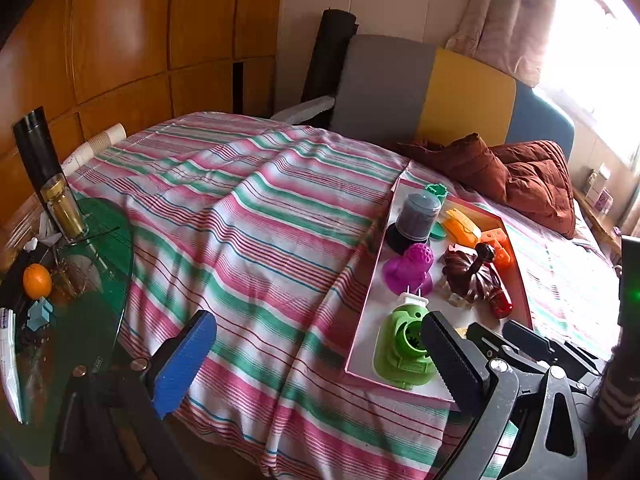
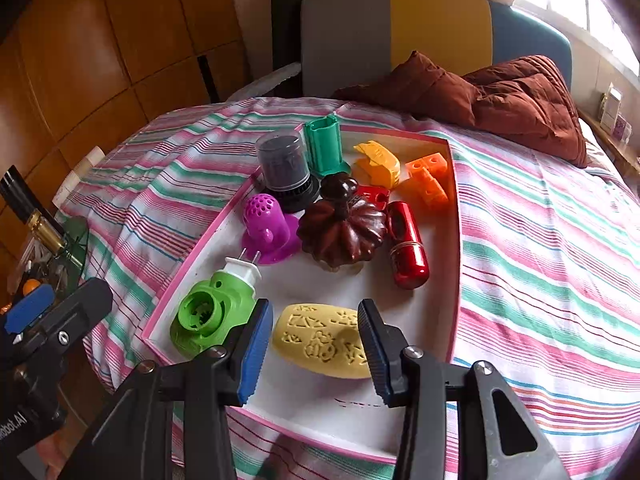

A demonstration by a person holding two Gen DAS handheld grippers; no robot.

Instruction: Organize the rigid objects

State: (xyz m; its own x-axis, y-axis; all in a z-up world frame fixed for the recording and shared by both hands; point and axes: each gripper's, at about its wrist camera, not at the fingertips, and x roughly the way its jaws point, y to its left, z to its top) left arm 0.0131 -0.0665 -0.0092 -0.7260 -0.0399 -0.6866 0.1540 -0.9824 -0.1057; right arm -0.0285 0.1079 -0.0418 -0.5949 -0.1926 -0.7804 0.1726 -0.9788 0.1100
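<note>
A pink-rimmed white tray (image 2: 454,240) lies on the striped bed. It holds a green plug-in device (image 2: 212,312), a purple perforated piece (image 2: 266,220), a brown pumpkin-shaped piece (image 2: 340,232), a red capsule (image 2: 406,240), orange blocks (image 2: 430,178), a yellow piece (image 2: 378,164), a green holder (image 2: 324,144) and a dark capped cylinder (image 2: 282,164). My right gripper (image 2: 316,350) is shut on a yellow embossed block (image 2: 320,340), which rests on the tray's near end with a pad at each end. My left gripper (image 1: 316,360) stands open over the bedspread beside the tray, nothing between its fingers.
A green glass side table (image 1: 108,280) stands left of the bed with an orange (image 1: 37,280), a tall dark bottle (image 1: 48,184) and small clutter. A brown quilted jacket (image 2: 520,100) lies near the grey, yellow and blue headboard (image 2: 400,36). A wooden wardrobe (image 1: 120,40) stands behind.
</note>
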